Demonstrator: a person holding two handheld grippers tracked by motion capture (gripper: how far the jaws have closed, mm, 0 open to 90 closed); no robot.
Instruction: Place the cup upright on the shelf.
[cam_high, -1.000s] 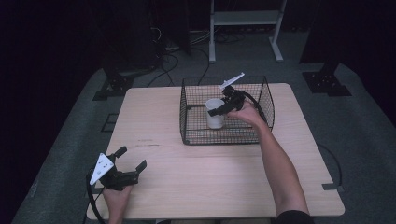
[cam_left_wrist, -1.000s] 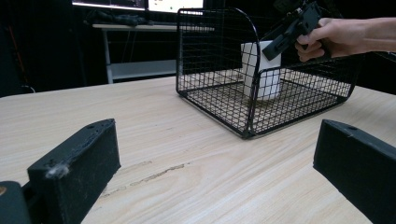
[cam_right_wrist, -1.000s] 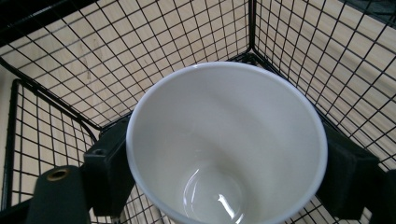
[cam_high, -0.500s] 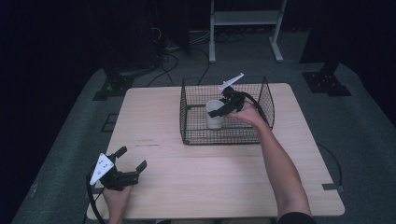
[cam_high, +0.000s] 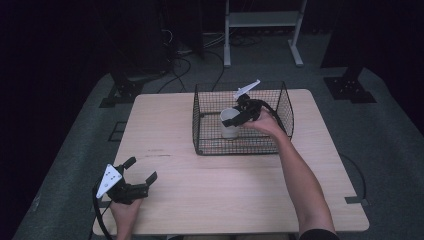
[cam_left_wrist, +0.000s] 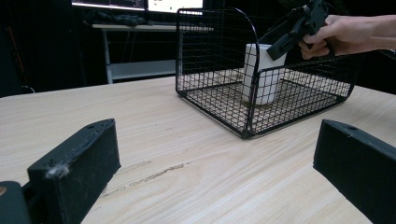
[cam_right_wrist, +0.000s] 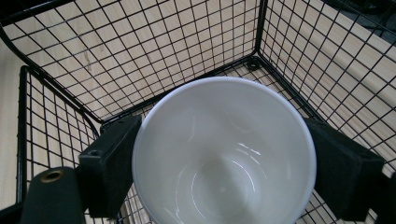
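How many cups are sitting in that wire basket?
1. A single white cup stands upright in the wire basket, with the right gripper fingers on either side of it.

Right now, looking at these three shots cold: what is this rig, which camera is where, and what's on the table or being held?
No robot here: a person holds a handheld two-finger gripper in each hand, and each gripper carries its own camera.

The high view looks down from above the person's side of the wooden table. The left gripper rests near the table's front left corner, fingers apart, holding nothing. Its own view looks along the tabletop toward a black wire basket.

The right gripper reaches into that basket. Its view looks straight down into a white cup, which looks empty, with one black finger on each side of the rim, apparently gripping it. The cup stands upright inside the basket.
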